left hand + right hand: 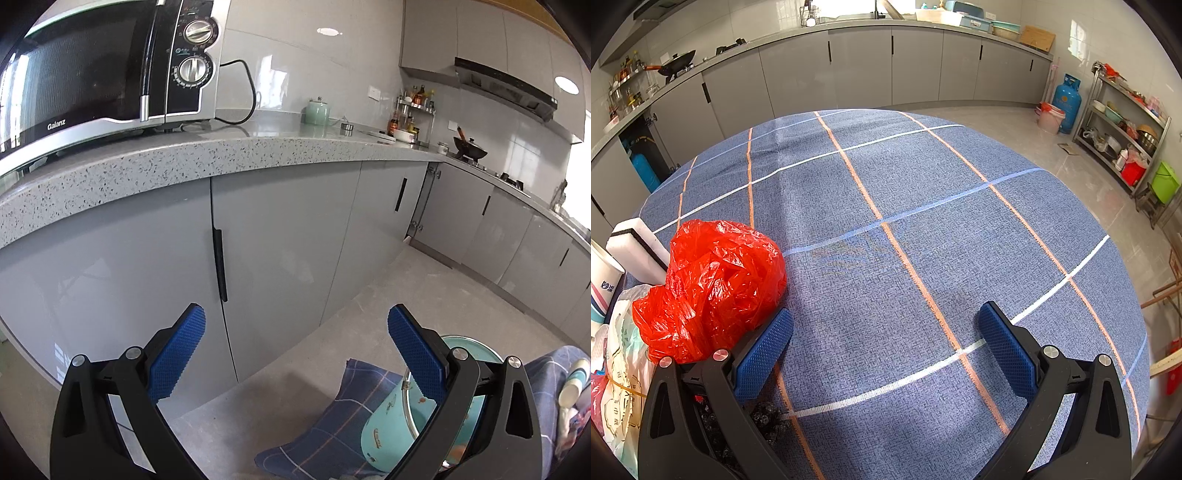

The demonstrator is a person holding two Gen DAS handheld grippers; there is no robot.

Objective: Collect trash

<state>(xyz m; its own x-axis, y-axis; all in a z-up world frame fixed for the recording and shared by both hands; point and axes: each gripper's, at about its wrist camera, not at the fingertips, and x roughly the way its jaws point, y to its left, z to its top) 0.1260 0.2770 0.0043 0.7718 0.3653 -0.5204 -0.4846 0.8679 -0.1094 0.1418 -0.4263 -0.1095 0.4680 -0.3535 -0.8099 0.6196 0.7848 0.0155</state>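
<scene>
Right gripper [884, 347] hovers low over the blue checked tablecloth [923, 206], jaws spread, nothing held. Crumpled red plastic bag [713, 288] sits just beside its left finger, lump running away from camera; a small leftward shift would probably bracket it. Left gripper [295, 350], likewise agape and empty, faces grey cabinet doors [280, 236], well off. Right is nearer.

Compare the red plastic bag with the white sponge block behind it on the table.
The red plastic bag is crumpled, glossy and shapeless; the white sponge block is a rigid rectangle with a dark stripe. The bag is bulkier and nearer the right claw. Both sit on the blue checked tablecloth.
</scene>
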